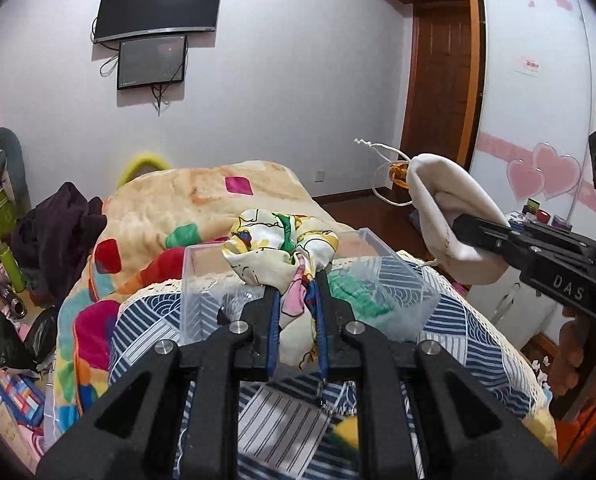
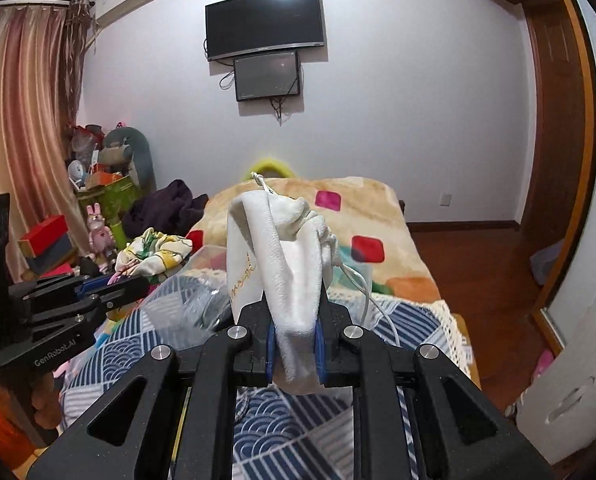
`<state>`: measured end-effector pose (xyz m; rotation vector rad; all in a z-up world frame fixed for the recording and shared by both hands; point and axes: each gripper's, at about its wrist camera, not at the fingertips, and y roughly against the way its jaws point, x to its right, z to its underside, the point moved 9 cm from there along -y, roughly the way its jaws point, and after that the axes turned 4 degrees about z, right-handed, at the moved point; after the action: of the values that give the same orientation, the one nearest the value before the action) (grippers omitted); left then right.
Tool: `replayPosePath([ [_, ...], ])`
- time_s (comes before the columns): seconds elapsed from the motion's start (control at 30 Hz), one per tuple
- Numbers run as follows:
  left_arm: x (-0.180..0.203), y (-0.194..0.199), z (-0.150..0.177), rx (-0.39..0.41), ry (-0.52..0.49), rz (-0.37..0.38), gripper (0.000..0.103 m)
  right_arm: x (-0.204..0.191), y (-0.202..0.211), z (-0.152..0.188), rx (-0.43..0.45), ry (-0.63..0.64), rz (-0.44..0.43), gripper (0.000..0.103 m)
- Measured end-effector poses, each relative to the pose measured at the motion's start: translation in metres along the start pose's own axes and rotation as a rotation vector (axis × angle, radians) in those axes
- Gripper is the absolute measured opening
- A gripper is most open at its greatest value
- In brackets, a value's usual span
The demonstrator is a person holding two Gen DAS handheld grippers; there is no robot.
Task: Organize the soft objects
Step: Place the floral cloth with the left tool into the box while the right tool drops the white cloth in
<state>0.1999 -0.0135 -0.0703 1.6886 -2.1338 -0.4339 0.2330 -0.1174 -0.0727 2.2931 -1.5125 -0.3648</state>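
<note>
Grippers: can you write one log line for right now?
left gripper: shut on colourful cartoon-print cloth | right gripper: shut on white drawstring pouch | clear plastic box: below

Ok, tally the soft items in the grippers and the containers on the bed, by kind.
Cartoon-print cloth, in the left gripper: 1
White drawstring pouch, in the right gripper: 1
Clear plastic box on the bed: 1
Total: 3

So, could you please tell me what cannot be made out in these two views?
- Left wrist view: the clear plastic box's contents; the printed scarf in the left tongs covers the middle, and the green item inside is blurred.
- Right wrist view: gold lettering on the white drawstring pouch, too small; the right tongs hide its lower end.
</note>
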Motion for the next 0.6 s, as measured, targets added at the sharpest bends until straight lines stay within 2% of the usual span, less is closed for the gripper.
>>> replayPosePath([
  [0.33,-0.012,-0.059,0.003,-0.107,0.083,0.028,0.015,0.008,-0.026,0.007,-0.048,-0.028,0.014,0.013],
  [0.6,-0.017,-0.091,0.024,-0.187,0.099,0.019,0.015,0.008,-0.059,0.028,-0.153,-0.032,0.025,0.013],
])
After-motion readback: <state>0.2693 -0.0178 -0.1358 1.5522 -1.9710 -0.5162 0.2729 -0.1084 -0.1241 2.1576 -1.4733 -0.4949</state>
